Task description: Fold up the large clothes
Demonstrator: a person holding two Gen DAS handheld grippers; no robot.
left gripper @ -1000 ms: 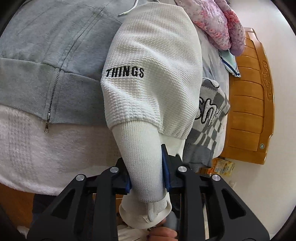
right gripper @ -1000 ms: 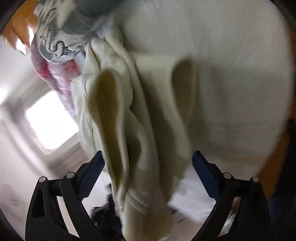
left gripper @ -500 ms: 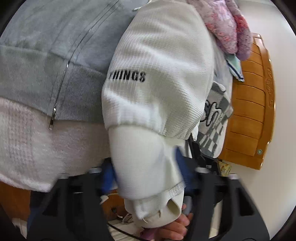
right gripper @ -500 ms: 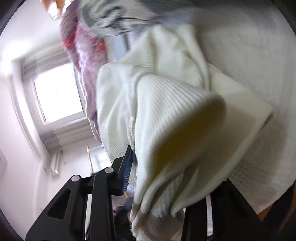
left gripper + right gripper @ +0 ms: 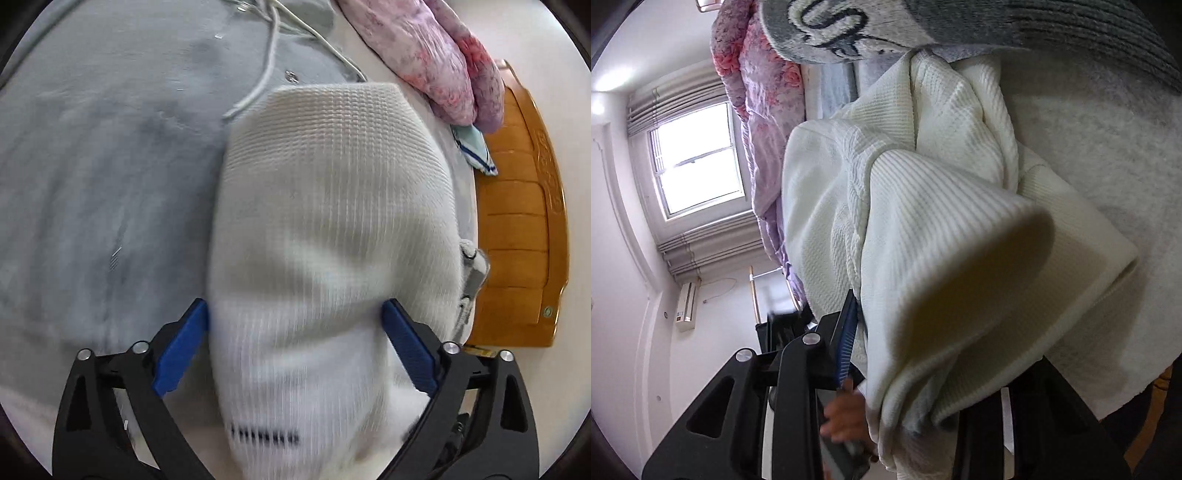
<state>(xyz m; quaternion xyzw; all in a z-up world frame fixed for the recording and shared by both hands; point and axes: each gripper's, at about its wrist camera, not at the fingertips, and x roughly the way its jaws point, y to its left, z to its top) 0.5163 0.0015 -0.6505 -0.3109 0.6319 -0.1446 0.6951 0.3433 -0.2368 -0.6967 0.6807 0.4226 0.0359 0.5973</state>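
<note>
Left gripper (image 5: pixel 295 347): my jaws have just been opening and now stand spread wide. The white sweater (image 5: pixel 332 221) sleeve lies between them, but the blue pads sit at its edges without pressing, so I read this as let go. The sleeve lies folded over the grey hoodie (image 5: pixel 103 166), black lettering on its near end, blurred. I judge I dropped it here so that it lies across the body of the sweater instead of hanging off the bed.

Right gripper (image 5: pixel 923 354): jaws drawn in and clamped on a bunch of the same white sweater (image 5: pixel 942 240), at its ribbed hem or cuff; I cannot tell which. The right-hand jaw is buried under cloth, only the left pad shows. Holding this end up keeps the cloth off the fleecy white blanket (image 5: pixel 1108 147) so that it can be carried over for the next fold.

A hand (image 5: pixel 846 417) shows below the right gripper, near the camera.

Surroundings: pink flowered quilt (image 5: pixel 436 51) bunched at the far right, the wooden bed frame (image 5: pixel 517 229) on the right, a grey patterned sweater (image 5: pixel 886 26) at the far end, window (image 5: pixel 698 158) to the left.

Judgement: the fold is partway done, one sleeve laid in, the other end in hand. The risk is that the thick knit slides back open once released.
</note>
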